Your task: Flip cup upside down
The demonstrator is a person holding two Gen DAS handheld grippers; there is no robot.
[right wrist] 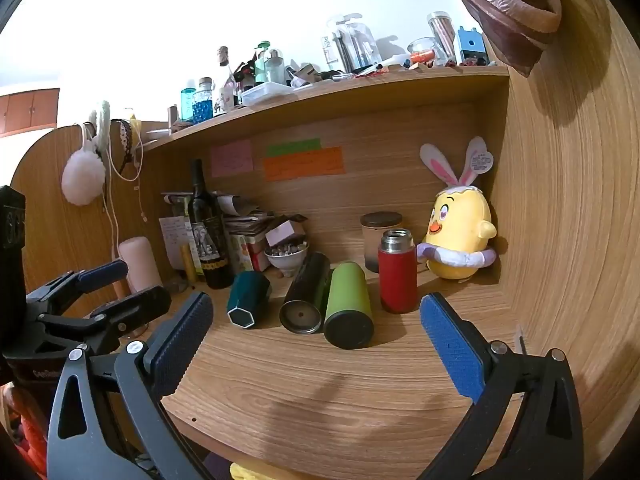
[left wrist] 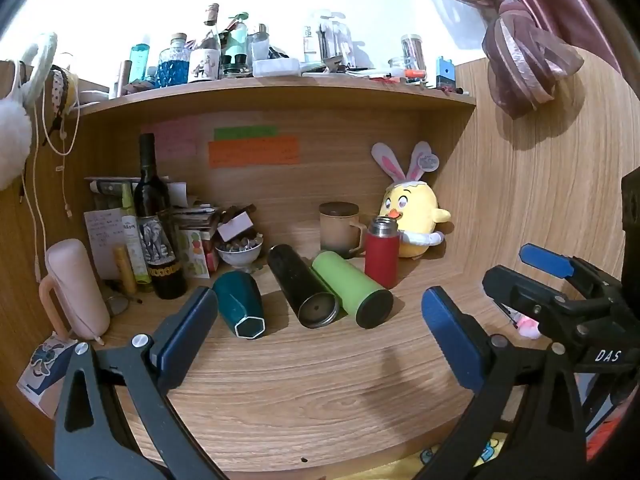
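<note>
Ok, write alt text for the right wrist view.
Open right gripper hovers over a wooden desk, facing three tumblers lying on their sides, teal, black and green, beside an upright red flask. A yellow chick plush sits behind.

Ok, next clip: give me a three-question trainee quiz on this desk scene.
1. True or false: the red flask stands upright.
2. Which cup lies leftmost? A) teal cup B) black tumbler C) green tumbler
3. Fill in: both the left tongs and right tongs are ___ and hold nothing.

Key: 1 true; 2 A; 3 open.
</note>
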